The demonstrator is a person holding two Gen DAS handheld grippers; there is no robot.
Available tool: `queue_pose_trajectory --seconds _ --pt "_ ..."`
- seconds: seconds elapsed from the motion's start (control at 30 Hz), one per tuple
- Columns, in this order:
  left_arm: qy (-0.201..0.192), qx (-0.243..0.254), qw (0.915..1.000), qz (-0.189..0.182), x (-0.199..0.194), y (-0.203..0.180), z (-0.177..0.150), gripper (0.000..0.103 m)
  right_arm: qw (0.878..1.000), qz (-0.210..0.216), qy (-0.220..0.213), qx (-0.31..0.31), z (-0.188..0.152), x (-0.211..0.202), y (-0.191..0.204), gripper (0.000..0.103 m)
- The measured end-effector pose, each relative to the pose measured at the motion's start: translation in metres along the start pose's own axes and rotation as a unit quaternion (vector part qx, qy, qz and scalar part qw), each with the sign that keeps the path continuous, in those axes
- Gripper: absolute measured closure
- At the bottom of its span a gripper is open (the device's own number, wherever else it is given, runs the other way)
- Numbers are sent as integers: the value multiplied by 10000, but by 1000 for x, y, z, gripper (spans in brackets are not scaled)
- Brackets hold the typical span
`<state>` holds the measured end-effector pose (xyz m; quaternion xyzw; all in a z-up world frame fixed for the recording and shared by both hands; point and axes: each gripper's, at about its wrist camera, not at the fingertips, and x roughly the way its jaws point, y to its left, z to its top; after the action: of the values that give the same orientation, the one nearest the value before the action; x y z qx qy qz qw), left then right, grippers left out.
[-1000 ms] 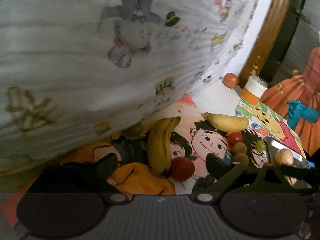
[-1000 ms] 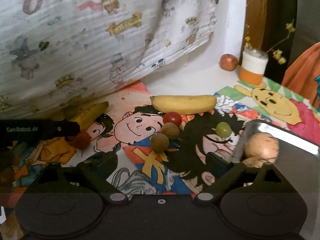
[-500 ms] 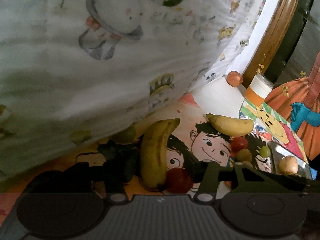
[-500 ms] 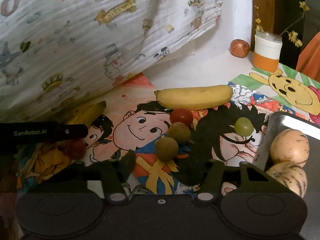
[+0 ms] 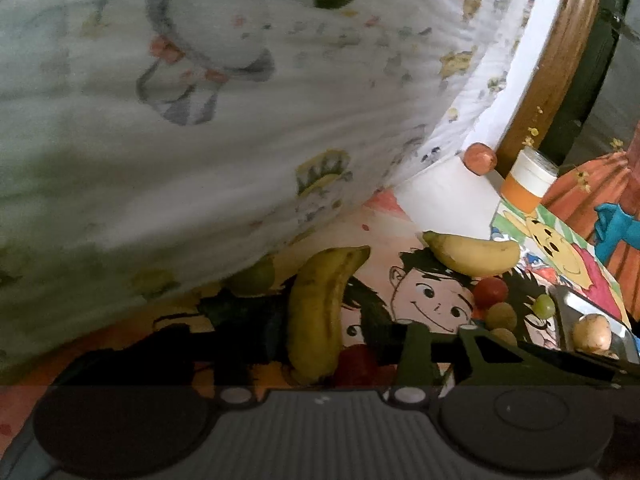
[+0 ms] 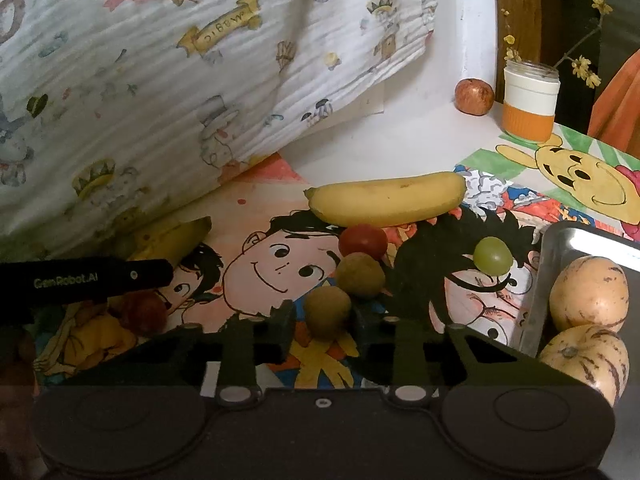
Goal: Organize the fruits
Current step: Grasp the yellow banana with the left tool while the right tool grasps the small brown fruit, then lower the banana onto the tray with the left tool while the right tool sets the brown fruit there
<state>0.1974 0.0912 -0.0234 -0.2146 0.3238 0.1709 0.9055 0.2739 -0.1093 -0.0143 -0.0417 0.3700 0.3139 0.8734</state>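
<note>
A greenish-yellow banana (image 5: 316, 312) lies on the cartoon mat (image 5: 424, 300), its lower end between the fingers of my left gripper (image 5: 340, 332). The jaws are closing and sit against the banana's sides. A red tomato (image 5: 356, 364) lies just beside it, under the right finger. My right gripper (image 6: 324, 328) is shut on a small brown-green round fruit (image 6: 326, 312), one pad on each side. Behind it lie a second brown fruit (image 6: 360, 278), another red tomato (image 6: 362, 240), a green grape (image 6: 492, 256) and a yellow banana (image 6: 384, 200).
A metal tray (image 6: 560, 240) at the right holds two pale striped melons (image 6: 588, 292). A patterned cloth (image 6: 200, 80) hangs over the mat's left and back. A reddish apple (image 6: 474, 96) and an orange-banded jar (image 6: 528, 104) stand at the far wall.
Both grippers edged forward and their jaws came in from wide open. The left closed around the banana's end, the right closed onto the brown-green fruit.
</note>
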Motion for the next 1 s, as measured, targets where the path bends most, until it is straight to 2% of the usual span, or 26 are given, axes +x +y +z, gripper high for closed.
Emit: queue_pose_trajectory --seconds 0.07,0.2,0.4,0.77,1.0 --pt "15 -87 10000 9 0 3 1 69 10000 20 -4 4 -1 -1 0 75" --pt "38 -64 10000 -19 -1 4 0 70 10000 81 -11 4 -2 -2 2 75" --pt "219 -4 9994 -255 -9 3 -4 70 9998 214 30 -8 -7 -9 5 75" --pt "224 424 9988 -127 -6 -6 -3 70 9994 333 -10 77 -14 -18 3 75" --pt "259 186 9989 -344 -18 -3 -8 71 9986 453 -134 227 -22 -37 1 75"
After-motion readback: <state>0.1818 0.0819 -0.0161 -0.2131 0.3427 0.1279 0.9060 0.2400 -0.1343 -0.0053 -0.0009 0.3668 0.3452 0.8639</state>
